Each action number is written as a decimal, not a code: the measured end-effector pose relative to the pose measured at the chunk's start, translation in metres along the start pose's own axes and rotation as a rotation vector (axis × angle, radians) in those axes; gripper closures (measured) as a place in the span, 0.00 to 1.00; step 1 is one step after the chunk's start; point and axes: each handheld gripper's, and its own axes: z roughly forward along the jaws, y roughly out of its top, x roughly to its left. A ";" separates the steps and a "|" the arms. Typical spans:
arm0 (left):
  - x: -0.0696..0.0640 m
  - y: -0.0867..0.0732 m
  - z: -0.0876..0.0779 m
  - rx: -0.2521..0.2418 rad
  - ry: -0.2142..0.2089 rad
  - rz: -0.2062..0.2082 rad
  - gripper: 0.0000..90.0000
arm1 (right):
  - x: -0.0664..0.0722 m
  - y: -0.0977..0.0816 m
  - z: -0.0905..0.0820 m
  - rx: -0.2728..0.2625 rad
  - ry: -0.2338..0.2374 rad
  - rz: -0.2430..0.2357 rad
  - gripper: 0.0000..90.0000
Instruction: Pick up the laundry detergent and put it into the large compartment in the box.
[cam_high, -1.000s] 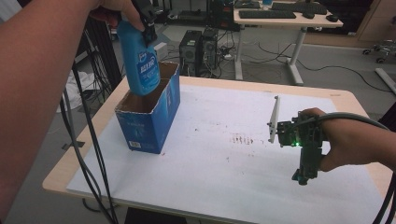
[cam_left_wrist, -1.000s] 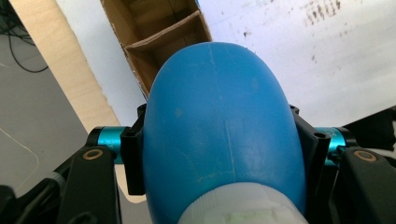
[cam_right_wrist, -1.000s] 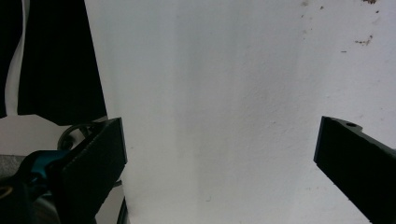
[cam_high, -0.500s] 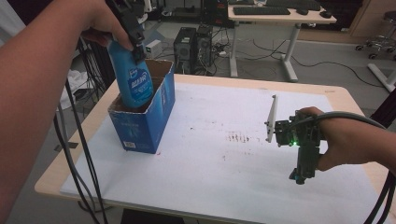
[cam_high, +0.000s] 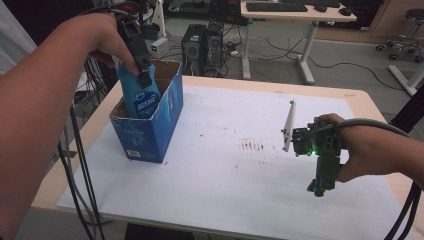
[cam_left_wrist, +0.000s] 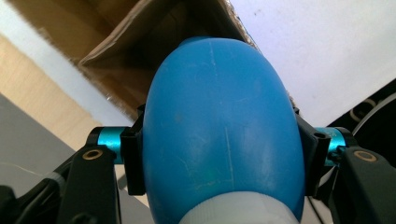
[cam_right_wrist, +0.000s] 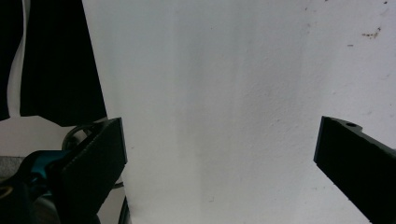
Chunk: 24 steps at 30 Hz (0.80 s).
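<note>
A white sheet (cam_high: 225, 165) with a reddish smudge (cam_high: 251, 145) covers the wooden counter (cam_high: 360, 100). Far behind stand computer towers (cam_high: 204, 42), a desk (cam_high: 300, 10) with a keyboard (cam_high: 276, 6), and a stool (cam_high: 407, 37) at far right.

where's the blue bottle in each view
high view: blue bottle upper left, lowered into the cardboard box by the left gripper.
left gripper view: centre, clamped between the jaws, box beyond it.
right gripper view: not in it.
shared landmark: white table sheet.
</note>
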 end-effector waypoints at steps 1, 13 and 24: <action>0.000 0.002 0.005 0.025 0.004 0.049 0.41 | 0.000 0.000 0.000 -0.002 -0.001 0.000 0.02; 0.001 0.000 0.039 0.069 0.024 0.198 0.41 | 0.000 0.003 0.002 0.007 0.006 0.003 0.02; 0.001 0.001 0.061 0.065 0.041 0.318 0.41 | -0.001 0.006 0.001 0.000 0.007 0.004 0.02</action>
